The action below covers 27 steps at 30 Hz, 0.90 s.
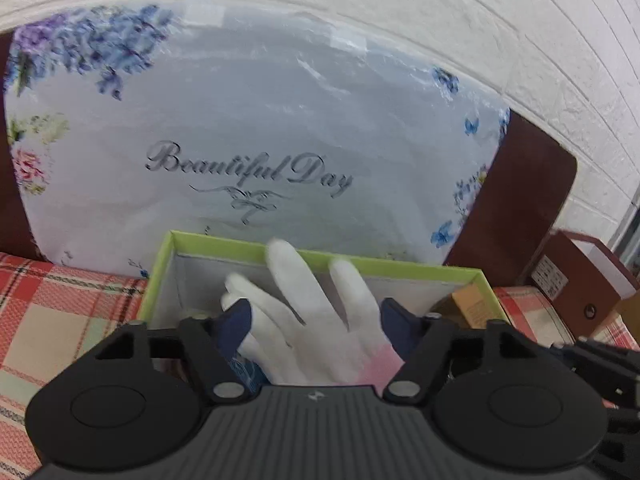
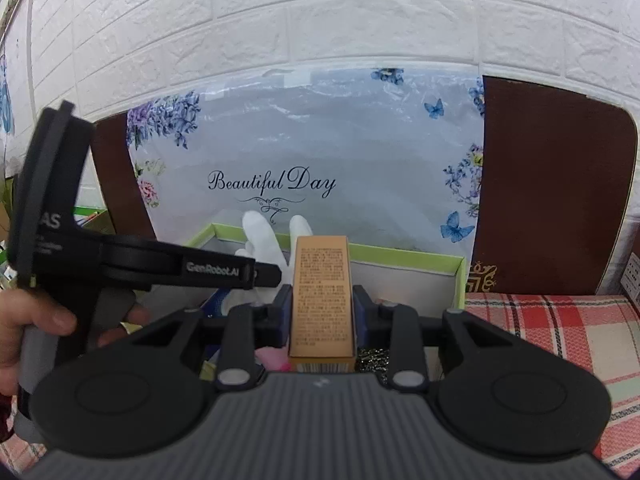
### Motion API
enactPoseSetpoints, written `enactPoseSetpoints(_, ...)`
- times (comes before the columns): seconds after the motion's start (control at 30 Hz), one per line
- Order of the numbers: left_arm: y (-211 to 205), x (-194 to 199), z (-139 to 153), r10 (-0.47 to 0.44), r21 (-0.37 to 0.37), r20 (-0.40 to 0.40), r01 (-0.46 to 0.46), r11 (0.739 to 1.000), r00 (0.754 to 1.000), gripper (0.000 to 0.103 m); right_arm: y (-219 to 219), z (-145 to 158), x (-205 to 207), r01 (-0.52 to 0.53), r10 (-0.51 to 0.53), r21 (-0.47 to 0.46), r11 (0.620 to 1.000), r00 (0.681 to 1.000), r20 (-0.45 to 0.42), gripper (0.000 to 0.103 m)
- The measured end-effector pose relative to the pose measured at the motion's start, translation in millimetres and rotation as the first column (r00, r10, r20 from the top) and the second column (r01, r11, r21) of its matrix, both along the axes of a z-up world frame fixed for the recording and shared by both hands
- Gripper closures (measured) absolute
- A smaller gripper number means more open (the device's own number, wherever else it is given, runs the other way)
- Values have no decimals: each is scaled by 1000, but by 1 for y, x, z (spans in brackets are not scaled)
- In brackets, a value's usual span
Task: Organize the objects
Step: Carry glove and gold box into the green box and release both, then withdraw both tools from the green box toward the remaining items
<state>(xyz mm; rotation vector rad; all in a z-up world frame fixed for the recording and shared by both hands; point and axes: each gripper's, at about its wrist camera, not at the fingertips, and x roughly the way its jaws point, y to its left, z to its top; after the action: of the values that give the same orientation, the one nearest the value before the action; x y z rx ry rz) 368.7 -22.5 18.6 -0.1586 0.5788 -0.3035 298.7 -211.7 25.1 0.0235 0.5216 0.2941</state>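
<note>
1. Two claws worked over the green-rimmed box [image 2: 404, 257] on the plaid-covered bench [image 2: 560, 332]. My right claw [image 2: 322, 312] was clamped on a tall tan carton [image 2: 322, 280], pads pressing its two long sides near mid-height, carton upright over the open box.
2. Left claw [image 1: 316, 320] stood wide open, with a white glove [image 1: 312, 320] lying between its fingers; pads did not appear to press it. Glove sat partly inside the box, its fingers spread toward the far wall.
3. Carton read as light, stiff card with printed faces. I judged it crushable under a hard squeeze and somewhat slick; holding the flat long sides seemed soundest.
4. Glove read as soft, limp and very light. It would drape and fold, so I judged a pinch at the bunched palm or cuff best, not a fingertip.
5. Other contents showed below the carton: something pink and a dark metallic chain, too hidden to name surely.
6. Behind the box, a floral "Beautiful Day" panel [image 2: 304, 140] leaned by the white brick wall [image 2: 320, 12].
</note>
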Motion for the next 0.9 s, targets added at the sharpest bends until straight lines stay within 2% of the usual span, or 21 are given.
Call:
enactPoseSetpoints(0.07, 8, -6, 9, 28, 3, 58, -28, 1000, 998, 23, 3, -6, 6, -5, 5, 4, 1000, 1000, -12, 73)
enactPoseSetpoints(0.13, 14, -10, 15, 38, 14, 78, -40, 999, 996, 23, 6, -11, 11, -8, 8, 9, 1000, 1000, -21, 73)
enactPoseSetpoints(0.4, 23, -21, 18, 56, 29, 76, -59, 998, 996, 21, 27, -16, 24, -32, 32, 6, 999, 999, -24, 71)
enactPoseSetpoints(0.47, 23, -25, 15, 50, 38, 68, -53, 998, 996, 21, 33, -19, 26, -32, 31, -40, 999, 999, -22, 41)
enactPoseSetpoints(0.53, 23, -32, 14, 43, 55, 66, -46, 997, 997, 21, 37, -20, 20, -2, 4, -115, 993, 1000, 9, 38)
enactPoseSetpoints(0.6, 24, -42, 16, 41, 72, 64, -46, 996, 997, 21, 34, -17, 9, 10, -5, -143, 990, 999, 38, 28)
enactPoseSetpoints(0.63, 25, -49, 18, 41, 77, 63, -46, 996, 997, 21, 32, -14, 3, 14, -7, -138, 990, 999, 47, 14)
enactPoseSetpoints(0.67, 26, -56, 20, 41, 79, 64, -46, 996, 997, 21, 28, -9, -5, 18, -11, -126, 992, 998, 60, 4)
enactPoseSetpoints(0.77, 28, -83, 27, 45, 80, 61, -49, 996, 997, 21, 18, 3, -32, 27, -18, -97, 995, 996, 91, 0)
enactPoseSetpoints(0.9, 29, -122, 30, 45, 60, 51, -48, 997, 998, 18, 9, 14, -71, 41, -31, -91, 995, 994, 106, 0)
